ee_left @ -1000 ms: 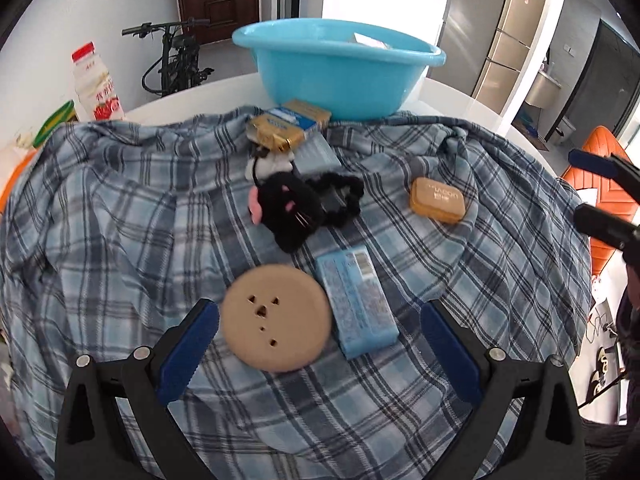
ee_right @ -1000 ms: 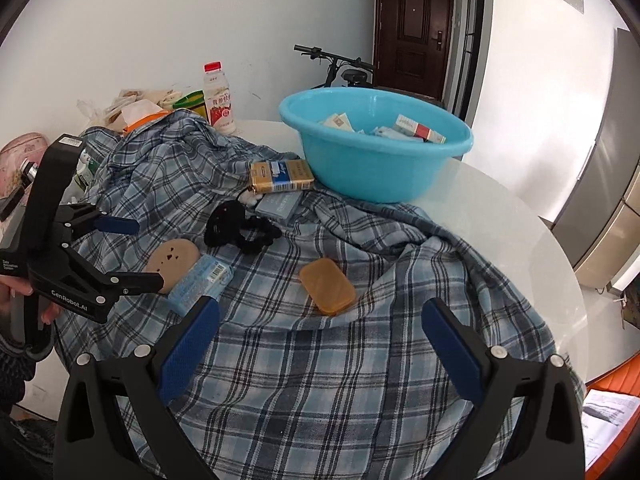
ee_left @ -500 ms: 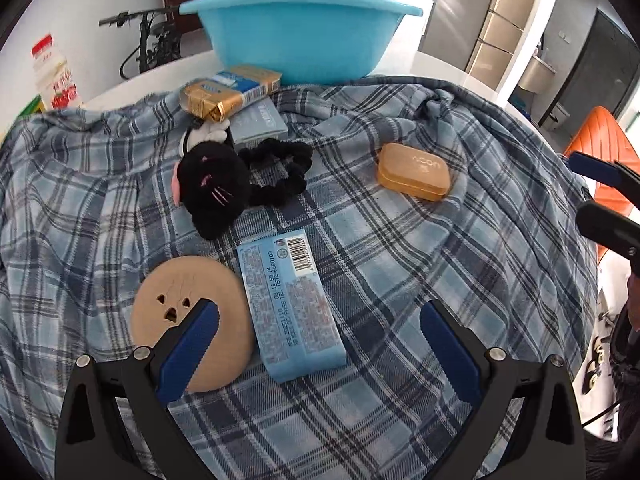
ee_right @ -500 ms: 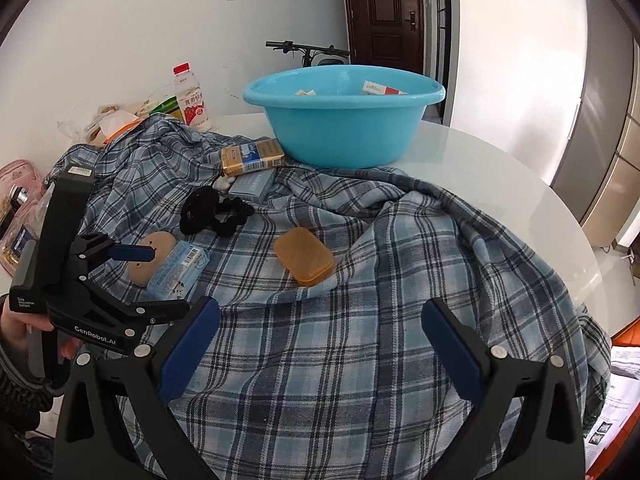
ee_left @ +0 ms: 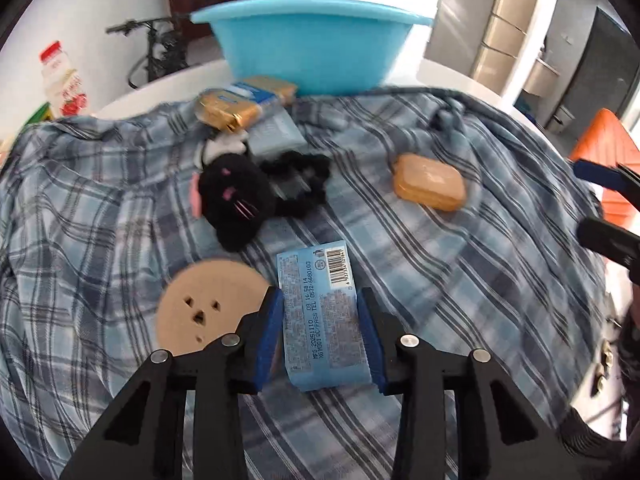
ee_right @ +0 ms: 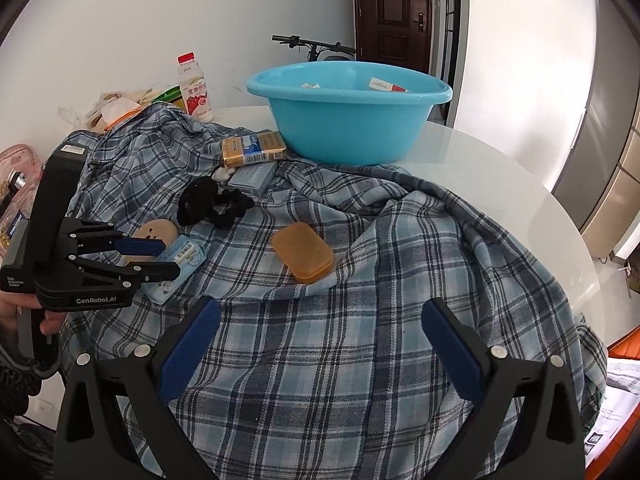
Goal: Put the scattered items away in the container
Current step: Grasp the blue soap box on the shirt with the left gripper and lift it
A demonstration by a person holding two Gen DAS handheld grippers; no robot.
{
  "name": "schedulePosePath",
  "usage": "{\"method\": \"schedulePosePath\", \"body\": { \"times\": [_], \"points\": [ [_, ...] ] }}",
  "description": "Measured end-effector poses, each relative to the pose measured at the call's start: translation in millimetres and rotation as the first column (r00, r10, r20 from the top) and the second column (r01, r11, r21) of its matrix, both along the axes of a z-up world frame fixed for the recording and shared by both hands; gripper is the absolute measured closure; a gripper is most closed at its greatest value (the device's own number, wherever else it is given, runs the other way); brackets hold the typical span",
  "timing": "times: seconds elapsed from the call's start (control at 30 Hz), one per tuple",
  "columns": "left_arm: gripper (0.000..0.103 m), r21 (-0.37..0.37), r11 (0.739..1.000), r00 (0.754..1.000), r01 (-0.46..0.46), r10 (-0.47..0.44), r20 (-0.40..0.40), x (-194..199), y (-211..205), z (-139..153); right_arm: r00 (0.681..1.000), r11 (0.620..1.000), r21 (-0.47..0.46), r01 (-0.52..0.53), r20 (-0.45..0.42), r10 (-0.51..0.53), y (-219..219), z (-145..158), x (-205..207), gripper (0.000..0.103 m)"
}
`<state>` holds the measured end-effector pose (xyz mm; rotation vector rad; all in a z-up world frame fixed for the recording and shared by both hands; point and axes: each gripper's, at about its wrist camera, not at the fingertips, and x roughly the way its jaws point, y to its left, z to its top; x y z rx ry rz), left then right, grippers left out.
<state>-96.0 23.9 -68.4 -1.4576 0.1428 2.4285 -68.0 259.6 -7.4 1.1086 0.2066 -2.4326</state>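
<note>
Left tongs (ee_left: pixel 319 326) pinching the light-blue packet (ee_left: pixel 320 312) by its long sides, blue pads (ee_left: pixel 269 332) pressed against the wrapper, barcode end pointing away toward the basin. Seen from the right wrist view, same packet (ee_right: pixel 178 262) lying low on the checked shirt (ee_right: pixel 360 320), clamped between the black fingers held by a hand (ee_right: pixel 24 312) at the left edge.

Just beside the packet on its left, a round tan disc (ee_left: pixel 204 308) with small cut-out holes, partly hidden behind the left pad. Farther back, a black plush cat (ee_left: pixel 236 200) touching a black scrunchie (ee_left: pixel 304 184). Behind those, a grey-blue flat box (ee_left: pixel 278 134) with a gold-and-blue pack (ee_left: pixel 244 104) resting partly on top of it. Off to the right, well apart from the packet, an orange case (ee_left: pixel 430 182) lying flat on the cloth.

Right tongs (ee_right: pixel 320 348) spread wide over bare checked fabric, nothing between the pads, orange case (ee_right: pixel 303 252) lying beyond them.

Blue basin (ee_right: pixel 348 114) standing at the far side on the white surface (ee_right: pixel 500 184), shirt edge bunched against its base; a few small packs visible inside, details too small to tell. Red-capped drink bottle (ee_right: pixel 195 88) upright at the far left, near a heap of bags. Bicycle handlebar (ee_right: pixel 312 44) and a dark door behind
</note>
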Motion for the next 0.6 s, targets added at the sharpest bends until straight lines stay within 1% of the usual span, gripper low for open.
{"method": "schedulePosePath", "body": {
  "times": [0.1, 0.17, 0.2, 0.23, 0.27, 0.3, 0.33, 0.37, 0.43, 0.47, 0.6],
  "points": [
    [0.062, -0.032, 0.999, 0.999, 0.038, -0.038, 0.000, 4.5, 6.2, -1.0, 1.000, 1.000, 0.002, -0.007, 0.003, 0.007, -1.4, 0.0, 0.4, 0.003],
    [0.059, -0.018, 0.999, 1.000, 0.030, -0.030, 0.010, 3.0, 5.4, -3.2, 1.000, 1.000, 0.004, -0.008, 0.002, 0.008, -1.7, 0.2, 0.9, 0.003],
    [0.052, 0.004, 1.000, 0.999, 0.030, -0.030, 0.019, 2.2, 4.8, -4.2, 1.000, 1.000, 0.004, -0.009, 0.002, 0.009, -1.9, 0.3, 1.0, 0.003],
    [0.042, 0.032, 0.999, 0.999, 0.032, -0.033, 0.027, 3.4, 4.8, -4.3, 1.000, 1.000, 0.003, -0.009, 0.002, 0.009, -1.8, 0.4, 1.5, 0.003],
    [0.037, 0.063, 0.997, 0.999, 0.035, -0.037, 0.034, 3.6, 4.8, -4.0, 1.000, 1.000, 0.003, -0.009, 0.003, 0.009, -1.3, 0.4, 1.7, 0.003],
    [0.027, 0.089, 0.995, 0.999, 0.035, -0.038, 0.036, 3.5, 5.4, -3.5, 1.000, 1.000, 0.003, -0.007, 0.003, 0.007, -0.5, 0.5, 1.6, 0.003],
    [0.023, 0.101, 0.994, 0.999, 0.033, -0.036, 0.029, 2.8, 6.5, -2.7, 1.000, 1.000, 0.003, -0.005, 0.003, 0.005, 0.5, 0.5, 1.3, 0.003],
    [0.023, 0.090, 0.995, 0.999, 0.034, -0.036, 0.015, 2.6, 8.9, -1.9, 1.000, 1.000, 0.003, -0.002, 0.004, 0.002, 1.7, 0.5, 1.1, 0.003],
    [0.023, 0.039, 0.999, 0.999, 0.036, -0.036, -0.010, 2.0, 13.5, -2.7, 1.000, 1.000, -0.001, 0.008, 0.006, -0.008, 4.6, 0.5, 0.6, 0.003],
    [0.023, 0.026, 0.999, 0.999, 0.038, -0.037, -0.015, 1.3, 14.6, -3.8, 1.000, 1.000, -0.003, 0.012, 0.008, -0.012, 6.0, 0.7, 0.4, 0.003],
    [0.023, 0.028, 0.999, 0.999, 0.032, -0.031, -0.025, 0.5, 14.3, -5.5, 1.000, 1.000, -0.001, 0.020, 0.014, -0.020, 10.3, -0.8, -0.2, 0.003]
  ]
}}
